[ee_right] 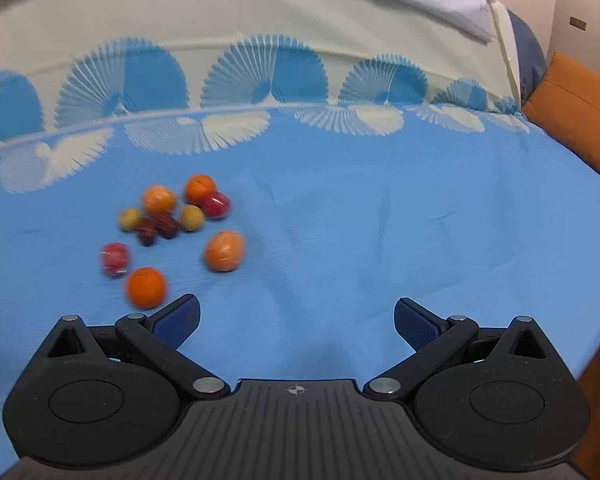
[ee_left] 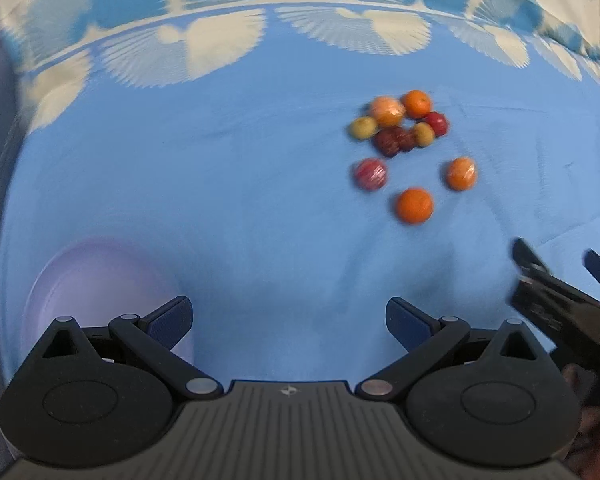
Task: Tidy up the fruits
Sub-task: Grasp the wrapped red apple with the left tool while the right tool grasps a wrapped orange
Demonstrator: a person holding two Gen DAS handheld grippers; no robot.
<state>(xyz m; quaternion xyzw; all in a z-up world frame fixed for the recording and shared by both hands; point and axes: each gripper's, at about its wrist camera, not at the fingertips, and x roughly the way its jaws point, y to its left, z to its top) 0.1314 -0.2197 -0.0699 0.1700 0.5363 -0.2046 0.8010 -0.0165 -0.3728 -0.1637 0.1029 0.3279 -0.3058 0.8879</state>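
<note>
Several small fruits lie in a loose cluster (ee_left: 400, 128) on a blue cloth: oranges, red apples, yellow-green and dark red ones. The nearest orange (ee_left: 414, 205) lies apart in front; it also shows in the right wrist view (ee_right: 146, 287), close beyond my right gripper's left fingertip (ee_right: 180, 314). A wrapped red apple (ee_right: 115, 259) and a pale orange fruit (ee_right: 225, 251) lie beside it. My left gripper (ee_left: 289, 318) is open and empty, well short of the fruits. My right gripper (ee_right: 297, 318) is open and empty; it also shows in the left wrist view (ee_left: 560, 270) at the right.
A pale lavender plate (ee_left: 96, 280) lies on the cloth at the lower left of the left wrist view, partly behind the left finger. The blue cloth (ee_right: 380, 220) has a cream fan-pattern border at the back. An orange cushion (ee_right: 576, 116) stands at the far right.
</note>
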